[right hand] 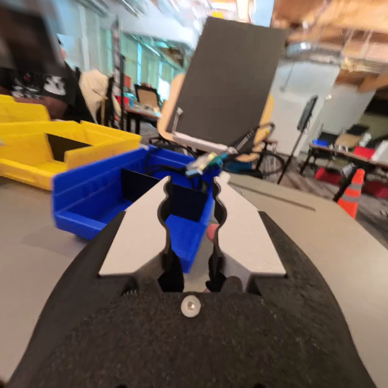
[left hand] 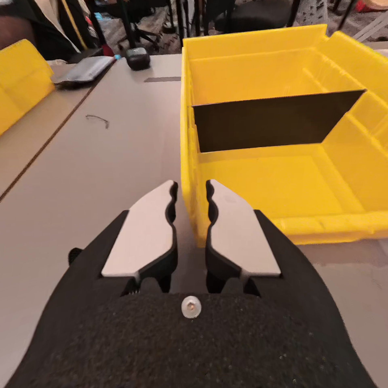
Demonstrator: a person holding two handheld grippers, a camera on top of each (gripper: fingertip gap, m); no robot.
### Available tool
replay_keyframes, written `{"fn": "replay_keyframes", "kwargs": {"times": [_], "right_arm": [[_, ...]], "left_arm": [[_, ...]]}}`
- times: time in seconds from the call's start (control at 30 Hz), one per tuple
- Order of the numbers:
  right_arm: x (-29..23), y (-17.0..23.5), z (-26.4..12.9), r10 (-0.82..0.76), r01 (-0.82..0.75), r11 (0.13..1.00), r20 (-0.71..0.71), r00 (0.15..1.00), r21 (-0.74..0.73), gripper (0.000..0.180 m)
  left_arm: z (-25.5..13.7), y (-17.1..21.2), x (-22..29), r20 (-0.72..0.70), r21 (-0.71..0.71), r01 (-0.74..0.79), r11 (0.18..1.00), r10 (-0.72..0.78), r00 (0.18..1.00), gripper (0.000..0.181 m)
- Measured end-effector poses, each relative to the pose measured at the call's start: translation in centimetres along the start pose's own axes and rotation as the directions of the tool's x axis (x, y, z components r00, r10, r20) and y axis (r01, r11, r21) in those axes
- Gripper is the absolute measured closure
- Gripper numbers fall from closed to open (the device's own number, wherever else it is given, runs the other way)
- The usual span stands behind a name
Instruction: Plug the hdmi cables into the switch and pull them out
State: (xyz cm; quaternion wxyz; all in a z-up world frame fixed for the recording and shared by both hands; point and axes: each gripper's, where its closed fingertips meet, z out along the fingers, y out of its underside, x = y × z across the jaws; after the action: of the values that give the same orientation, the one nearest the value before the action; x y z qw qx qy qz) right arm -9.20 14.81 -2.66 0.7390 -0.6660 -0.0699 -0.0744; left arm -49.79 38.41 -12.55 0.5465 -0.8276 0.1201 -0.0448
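left wrist view: hovered over the grey table (left hand: 100,168) at lower centre with the left gripper (left hand: 191,184) parted and holding nothing, a yellow bin (left hand: 294,189) with its black divider (left hand: 273,121) at right. right wrist view, blurred: kept the right gripper (right hand: 192,180) parted and bare at lower centre, before a blue bin (right hand: 88,201) at centre left. lay coiled in that bin's far compartment: dark cables (right hand: 168,168), plug ends (right hand: 201,163) at centre; switch not made out.

Motion blur smears the cables (right hand: 201,165) in the blue bin (right hand: 88,189), whose near corner the right tongs (right hand: 192,182) hide.
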Motion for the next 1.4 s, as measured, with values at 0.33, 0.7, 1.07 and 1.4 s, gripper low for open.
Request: {"fn": "replay_keyframes", "kwargs": {"times": [0.33, 0.7, 1.07, 1.4], "right_arm": [[-21.1, 3.1, 1.4, 0.227, -0.091, 0.931, 0.365, 0.903, -0.354, 0.128], [-23.5, 5.7, 4.6, 0.213, -0.109, 0.898, 0.203, 0.956, -0.427, 0.177], [-10.5, -9.5, 3.6, 0.092, -0.09, 0.995, 0.078, 0.993, -0.039, 0.177], [21.9, -11.3, -4.4, 0.129, -0.134, 0.991, -0.438, 0.89, 0.019, 0.177]], "left_arm": [[-6.5, 3.3, 2.2, -0.042, -0.139, -0.003, 0.99, -0.003, 0.999, 0.176], [-19.1, 7.3, 4.7, 0.068, -0.036, -0.113, 0.993, 0.115, 0.991, 0.174], [-23.5, -9.4, 13.9, 0.075, 0.428, -0.15, 0.891, 0.13, 0.989, 0.175], [-19.5, -19.3, 45.8, -0.3, 0.561, -0.097, 0.822, 0.311, 0.902, 0.175]]}}
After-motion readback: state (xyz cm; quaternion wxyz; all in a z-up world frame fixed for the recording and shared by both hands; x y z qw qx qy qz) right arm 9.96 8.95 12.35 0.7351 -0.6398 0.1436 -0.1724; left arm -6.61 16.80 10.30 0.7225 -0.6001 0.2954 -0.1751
